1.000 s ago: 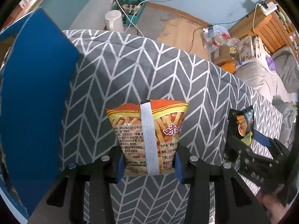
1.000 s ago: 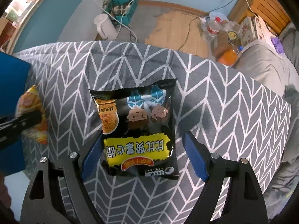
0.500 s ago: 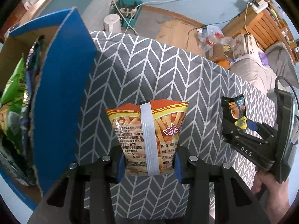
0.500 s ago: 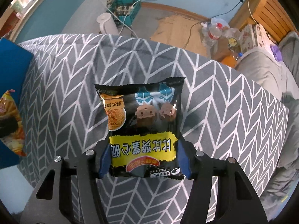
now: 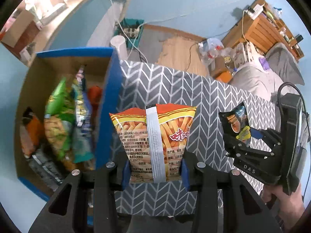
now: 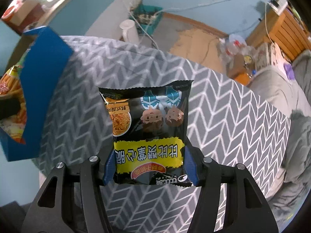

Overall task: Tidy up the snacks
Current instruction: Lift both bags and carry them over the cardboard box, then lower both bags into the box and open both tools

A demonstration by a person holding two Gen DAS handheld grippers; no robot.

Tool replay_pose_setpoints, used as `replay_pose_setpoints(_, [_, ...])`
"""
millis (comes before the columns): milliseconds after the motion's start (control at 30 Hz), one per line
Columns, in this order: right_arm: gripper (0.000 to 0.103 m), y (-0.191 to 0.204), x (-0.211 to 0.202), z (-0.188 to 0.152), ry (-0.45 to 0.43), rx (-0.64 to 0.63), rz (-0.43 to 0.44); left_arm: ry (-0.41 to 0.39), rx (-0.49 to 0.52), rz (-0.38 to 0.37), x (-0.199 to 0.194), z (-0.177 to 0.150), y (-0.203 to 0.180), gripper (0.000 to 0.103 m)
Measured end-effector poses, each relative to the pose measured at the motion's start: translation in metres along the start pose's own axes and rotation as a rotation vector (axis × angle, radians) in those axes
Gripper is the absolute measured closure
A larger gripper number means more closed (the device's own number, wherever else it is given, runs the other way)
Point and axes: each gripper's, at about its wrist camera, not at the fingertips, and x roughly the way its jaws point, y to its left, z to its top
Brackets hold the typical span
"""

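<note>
Left tool (image 5: 154,171): blue pads clamped on the lower edge of the orange fries bag (image 5: 153,136), one pad on each side, bag upright with its back seam facing the camera. It hangs over the near-left part of the chevron worktop (image 5: 204,97), just right of the blue box (image 5: 107,104) wall. The box is open at the top, cardboard brown inside, and already stuffed with snack packs: a green pack (image 5: 60,120) stands out, others are blurred and hard to tell apart. Right tool (image 6: 150,169): pads closed on the bottom edge of the black noodle snack pack (image 6: 147,128), print upside down, yellow band near the pads. The pack is held above the middle of the worktop, well right of the box. In the left wrist view the right tool (image 5: 236,136) shows at far right with the black pack (image 5: 234,120) sticking out of it, and the person's hand (image 5: 281,200) grips its handle. In the right wrist view the box (image 6: 40,89) sits at the left edge, with the fries bag (image 6: 11,104) partly visible there; whether it is over the box opening or just beside the wall, I can't tell from that angle. Beyond the far edge of the worktop: a white kettle (image 5: 118,44) on the floor, cables, and a grey bed (image 5: 258,77) at far right.
</note>
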Motion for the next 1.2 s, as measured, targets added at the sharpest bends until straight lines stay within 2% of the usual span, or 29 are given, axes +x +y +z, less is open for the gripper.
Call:
replay_pose_setpoints(200, [0.044,0.032,-0.025,0.011,-0.029,-0.025,0.054,-0.039,-0.051,0.007,-0.024,-0.002,0.039,0.061])
replay_pose_setpoints(667, [0.044,0.124,-0.052,0.057,-0.076,-0.124,0.18,-0.112,-0.179,0.086,-0.042,0.018,0.142,0.061])
replay_pose_setpoints(900, [0.044,0.168,-0.051,0.082,-0.082,-0.18,0.213,-0.111,-0.219,0.099,-0.029,0.037,0.177,0.061])
replay_pose_setpoints(1100, [0.044,0.198,-0.04,0.098,-0.061,-0.217,0.223,-0.1,-0.247,0.086,-0.015,0.043,0.191,0.061])
replay_pose_setpoints(1133, [0.044,0.202,-0.037,0.101,-0.057,-0.217,0.225,-0.106,-0.249,0.087,-0.015,0.043,0.192,0.058])
replay_pose_setpoints(1200, [0.044,0.209,-0.032,0.105,-0.047,-0.217,0.227,-0.101,-0.249,0.092,-0.012,0.045,0.194,0.047])
